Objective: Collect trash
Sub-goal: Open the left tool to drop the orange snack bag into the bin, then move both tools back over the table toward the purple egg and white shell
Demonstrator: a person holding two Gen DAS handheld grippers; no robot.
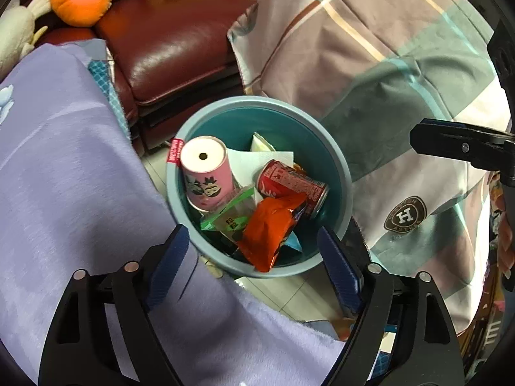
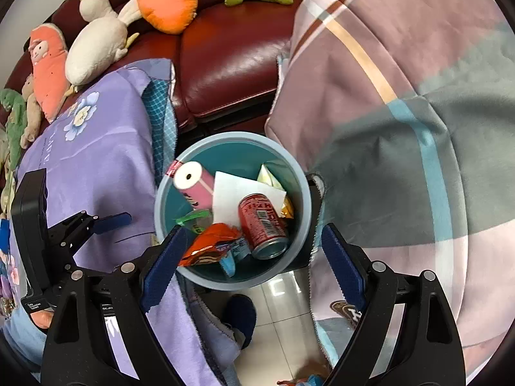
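Note:
A teal bin (image 1: 334, 160) (image 2: 296, 173) stands on the floor between two cloth-covered surfaces. Inside lie a pink paper cup (image 1: 206, 170) (image 2: 193, 183), a red soda can (image 1: 289, 186) (image 2: 262, 225), an orange snack bag (image 1: 270, 228) (image 2: 209, 244), a green-edged wrapper (image 1: 225, 215), white paper (image 1: 257, 164) (image 2: 238, 199) and a yellow packet (image 2: 268, 177). My left gripper (image 1: 254, 263) hovers open over the bin's near rim with nothing between its fingers. My right gripper (image 2: 254, 254) hangs open above the bin too, empty. The left gripper also shows at the left of the right wrist view.
A purple floral cloth (image 1: 64, 177) (image 2: 96, 160) lies left of the bin, a plaid cloth (image 1: 386, 80) (image 2: 402, 112) right of it. A dark red leather sofa (image 1: 173, 41) (image 2: 231, 61) with plush toys (image 2: 96, 38) stands behind. A dark slipper (image 2: 241, 318) rests on the tiled floor.

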